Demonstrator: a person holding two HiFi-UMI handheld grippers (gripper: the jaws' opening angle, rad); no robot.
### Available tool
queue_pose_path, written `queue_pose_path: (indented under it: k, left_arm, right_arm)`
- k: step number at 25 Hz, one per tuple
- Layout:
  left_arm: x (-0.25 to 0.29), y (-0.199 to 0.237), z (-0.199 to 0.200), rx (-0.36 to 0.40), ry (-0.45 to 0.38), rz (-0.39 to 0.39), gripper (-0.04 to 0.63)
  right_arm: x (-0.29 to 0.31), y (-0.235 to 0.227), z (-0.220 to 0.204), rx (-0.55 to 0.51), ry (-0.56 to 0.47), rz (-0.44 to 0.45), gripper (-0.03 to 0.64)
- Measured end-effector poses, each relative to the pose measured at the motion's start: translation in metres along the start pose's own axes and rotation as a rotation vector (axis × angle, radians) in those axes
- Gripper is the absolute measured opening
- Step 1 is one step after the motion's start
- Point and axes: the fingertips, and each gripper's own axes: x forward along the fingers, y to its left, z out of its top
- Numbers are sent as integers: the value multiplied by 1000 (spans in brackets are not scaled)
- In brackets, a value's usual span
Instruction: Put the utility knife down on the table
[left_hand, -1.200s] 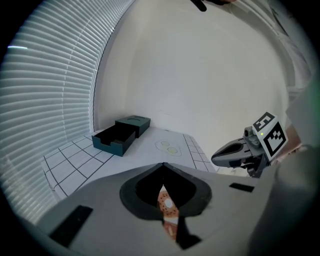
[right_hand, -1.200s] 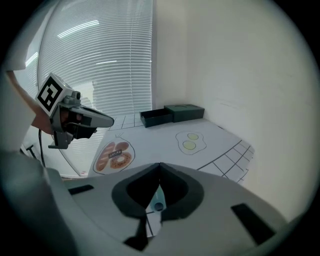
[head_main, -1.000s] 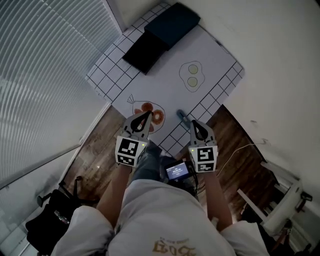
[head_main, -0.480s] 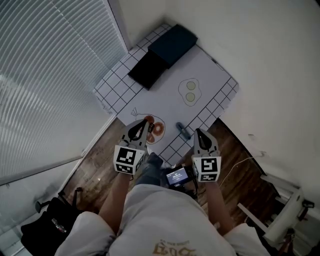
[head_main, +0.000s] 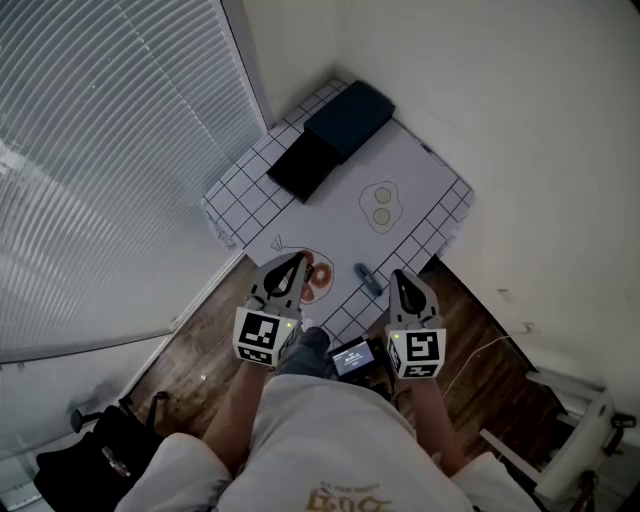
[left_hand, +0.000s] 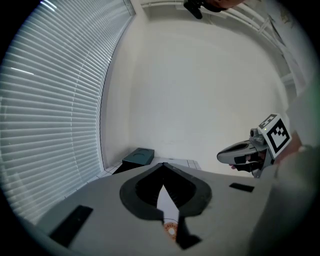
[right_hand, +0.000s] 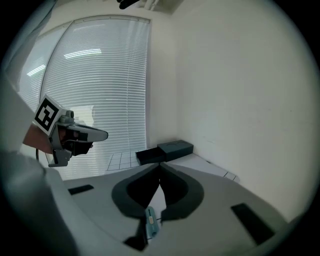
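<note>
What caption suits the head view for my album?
Left gripper and right gripper, both shut and empty, hover over the near edge of the table, where the utility knife lies.

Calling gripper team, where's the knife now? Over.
Left gripper and right gripper shut, empty. Knife flat on the table, untouched. Nothing in the way.

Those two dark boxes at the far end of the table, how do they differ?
The farther box is dark blue-green, the nearer box black. The farther box stands taller; the nearer box is flatter. The farther box sits at the table corner, the nearer box beside it toward the person. Both are rectangular.
</note>
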Motion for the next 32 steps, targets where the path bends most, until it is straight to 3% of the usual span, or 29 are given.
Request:
queue_pose_path:
  k: [16,32]
  left_arm:
    - [-24,-1,53,38,-118,52,8]
    - [-35,-9,61,28,-147,58,8]
  right_arm:
    - [-19,3,45,17,-106,20,8]
    - [-31,7,50,35,-130,22,8]
